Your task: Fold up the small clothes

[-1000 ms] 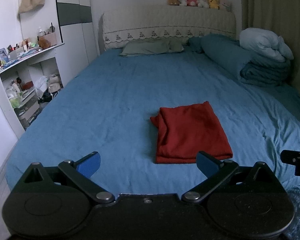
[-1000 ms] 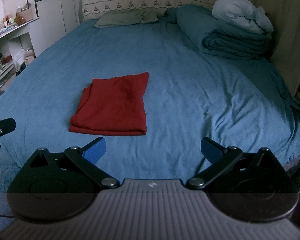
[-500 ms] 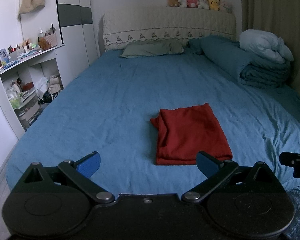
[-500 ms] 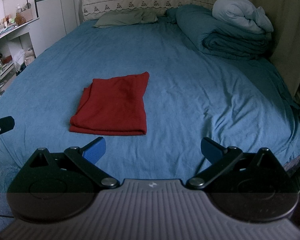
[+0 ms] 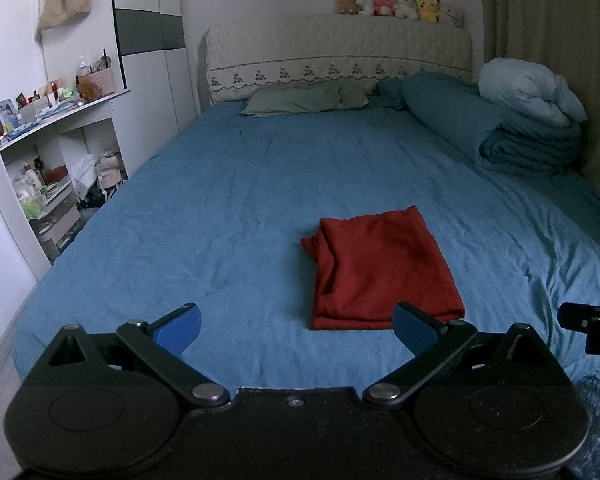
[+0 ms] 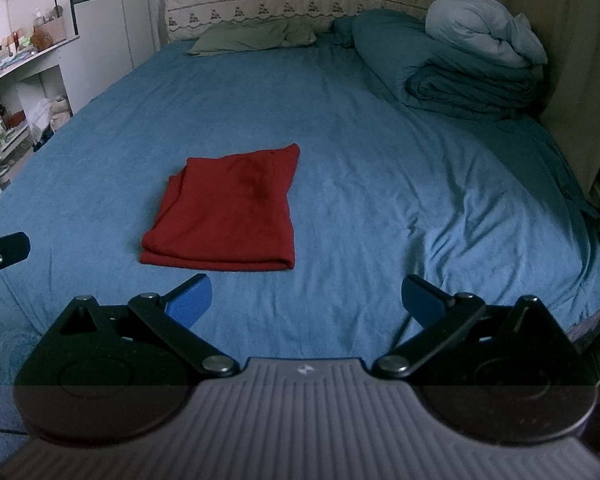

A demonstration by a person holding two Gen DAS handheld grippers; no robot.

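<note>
A red garment (image 5: 380, 268) lies folded into a flat rectangle on the blue bed sheet (image 5: 236, 208), near the foot of the bed. It also shows in the right wrist view (image 6: 232, 208). My left gripper (image 5: 296, 328) is open and empty, held back from the bed's near edge, with the garment ahead and slightly right. My right gripper (image 6: 306, 300) is open and empty, also behind the near edge, with the garment ahead and to the left. Neither gripper touches the cloth.
A rolled teal duvet with a pale blue quilt on top (image 5: 520, 120) lies at the bed's far right. A green pillow (image 5: 304, 98) rests by the headboard. White cluttered shelves (image 5: 48, 160) stand left. A curtain (image 6: 572, 60) hangs right.
Both grippers have drawn slightly back and up from the bed. The red garment lies still and both grippers stay open.
</note>
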